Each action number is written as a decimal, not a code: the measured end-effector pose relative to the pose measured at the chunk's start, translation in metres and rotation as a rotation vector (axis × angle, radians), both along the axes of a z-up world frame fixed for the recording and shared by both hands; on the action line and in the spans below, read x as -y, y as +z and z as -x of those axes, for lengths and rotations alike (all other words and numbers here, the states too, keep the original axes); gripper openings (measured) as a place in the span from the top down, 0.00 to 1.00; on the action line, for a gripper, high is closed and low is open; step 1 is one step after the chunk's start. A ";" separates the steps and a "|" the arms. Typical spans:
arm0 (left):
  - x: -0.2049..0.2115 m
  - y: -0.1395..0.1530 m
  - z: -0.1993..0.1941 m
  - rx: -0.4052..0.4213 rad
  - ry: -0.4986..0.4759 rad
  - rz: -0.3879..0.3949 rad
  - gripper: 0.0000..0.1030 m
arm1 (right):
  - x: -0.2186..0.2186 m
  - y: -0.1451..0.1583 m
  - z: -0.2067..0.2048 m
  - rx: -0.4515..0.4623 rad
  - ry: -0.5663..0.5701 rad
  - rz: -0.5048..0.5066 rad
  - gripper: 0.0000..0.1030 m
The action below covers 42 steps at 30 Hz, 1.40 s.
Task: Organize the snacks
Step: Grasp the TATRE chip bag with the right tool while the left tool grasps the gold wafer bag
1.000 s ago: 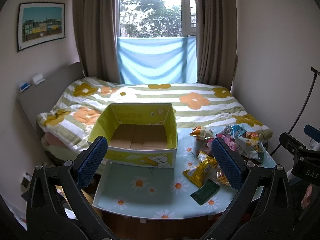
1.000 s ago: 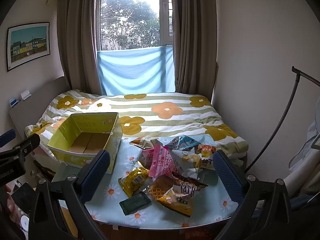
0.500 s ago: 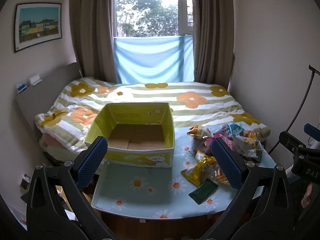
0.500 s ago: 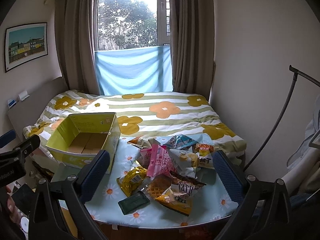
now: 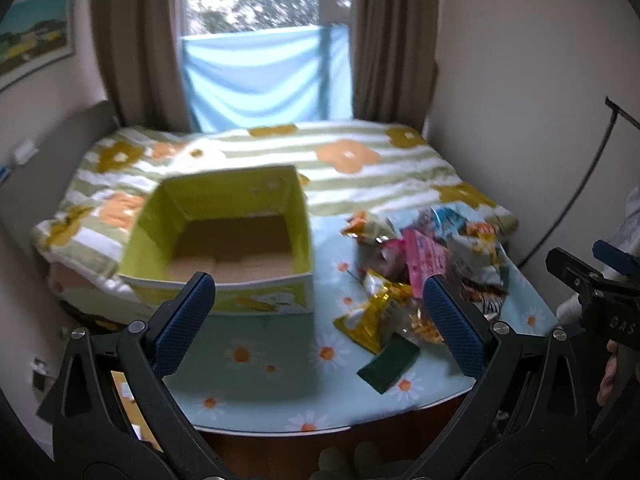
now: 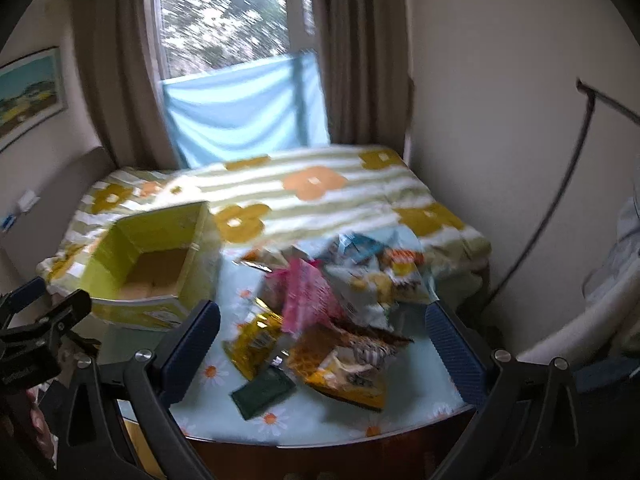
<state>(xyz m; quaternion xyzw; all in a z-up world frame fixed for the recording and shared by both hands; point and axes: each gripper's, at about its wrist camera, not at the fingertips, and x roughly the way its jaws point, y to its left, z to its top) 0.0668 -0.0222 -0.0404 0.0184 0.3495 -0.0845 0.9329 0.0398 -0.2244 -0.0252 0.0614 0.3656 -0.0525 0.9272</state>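
Note:
An open yellow-green cardboard box (image 5: pixel 224 236) stands empty on the left of a daisy-print table (image 5: pixel 260 364); it also shows in the right wrist view (image 6: pixel 148 264). A heap of snack bags (image 5: pixel 424 252) lies to its right, with a gold bag (image 5: pixel 372 316) and a flat dark green packet (image 5: pixel 388 364) nearest. In the right wrist view the heap (image 6: pixel 352 280), the gold bag (image 6: pixel 256 340) and the green packet (image 6: pixel 264 392) lie ahead. My left gripper (image 5: pixel 320 324) is open and empty above the table's near edge. My right gripper (image 6: pixel 324 344) is open and empty before the heap.
A bed with a striped flower quilt (image 5: pixel 320 160) lies behind the table. A window with a blue cloth (image 5: pixel 260 76) and brown curtains is beyond. A wall is close on the right. The other gripper shows at each view's edge (image 5: pixel 600 300).
Both grippers have moved forward and down toward the table; box and snacks look larger and the views are blurred. Nothing was taken hold of.

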 end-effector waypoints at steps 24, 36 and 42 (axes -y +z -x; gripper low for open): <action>0.091 -0.182 -0.135 -0.408 -0.301 -0.137 0.03 | 0.073 -0.179 -0.074 -0.409 -0.108 -0.387 0.00; 0.119 -0.228 -0.166 -0.500 -0.381 -0.282 0.15 | 0.079 -0.204 -0.084 -0.445 -0.093 -0.425 0.11; 0.121 -0.248 -0.181 -0.569 -0.417 -0.274 0.31 | 0.078 -0.208 -0.088 -0.467 -0.088 -0.429 0.22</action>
